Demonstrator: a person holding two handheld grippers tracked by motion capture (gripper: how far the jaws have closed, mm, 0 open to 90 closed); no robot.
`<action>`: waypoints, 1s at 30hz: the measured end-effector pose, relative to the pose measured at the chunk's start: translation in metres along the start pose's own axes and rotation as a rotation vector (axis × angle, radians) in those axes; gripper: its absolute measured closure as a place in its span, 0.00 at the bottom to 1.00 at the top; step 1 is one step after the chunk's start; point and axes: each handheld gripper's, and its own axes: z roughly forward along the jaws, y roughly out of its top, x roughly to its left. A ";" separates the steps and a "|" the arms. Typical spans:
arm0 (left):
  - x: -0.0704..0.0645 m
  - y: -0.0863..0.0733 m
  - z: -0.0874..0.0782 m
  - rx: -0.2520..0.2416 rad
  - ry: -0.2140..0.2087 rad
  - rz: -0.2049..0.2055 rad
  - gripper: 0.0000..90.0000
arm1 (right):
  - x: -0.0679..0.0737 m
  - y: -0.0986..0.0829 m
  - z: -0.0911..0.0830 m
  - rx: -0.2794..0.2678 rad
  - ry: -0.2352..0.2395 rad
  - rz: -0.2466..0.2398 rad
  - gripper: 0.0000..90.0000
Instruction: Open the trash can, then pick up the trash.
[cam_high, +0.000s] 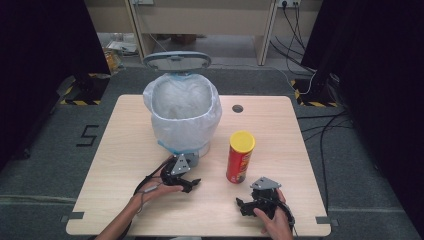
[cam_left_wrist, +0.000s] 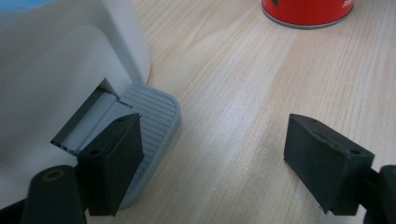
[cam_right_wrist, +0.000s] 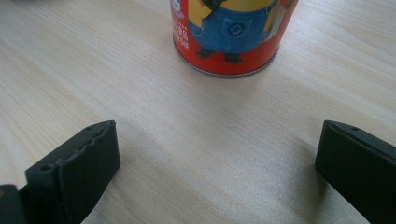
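A white pedal bin (cam_high: 182, 112) lined with a white bag stands at the table's middle, its grey-rimmed lid (cam_high: 176, 60) raised at the back. Its grey ribbed pedal (cam_left_wrist: 154, 123) sticks out at the front. My left gripper (cam_high: 189, 175) (cam_left_wrist: 212, 140) is open, with one jaw lying over the pedal and the other over bare wood. A red chips can (cam_high: 240, 157) with a yellow lid stands upright to the right of the bin. Just in front of the can (cam_right_wrist: 233, 32), my right gripper (cam_high: 250, 199) (cam_right_wrist: 215, 135) stands open and empty, a short gap from it.
The light wooden table (cam_high: 125, 150) has a round cable hole (cam_high: 237, 108) at the back right. Black curtains flank both sides, with cables on the floor (cam_high: 325, 130) to the right and a desk behind the bin.
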 end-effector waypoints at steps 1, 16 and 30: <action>0.000 0.000 0.000 0.000 0.000 0.000 0.21 | 0.000 0.000 0.000 0.000 0.000 0.000 0.00; -0.001 0.000 0.000 0.001 0.004 0.002 0.21 | 0.000 0.000 0.000 0.000 0.000 0.000 0.00; -0.001 0.000 0.000 0.002 0.006 0.004 0.21 | 0.004 0.003 -0.011 -0.177 0.018 0.000 0.17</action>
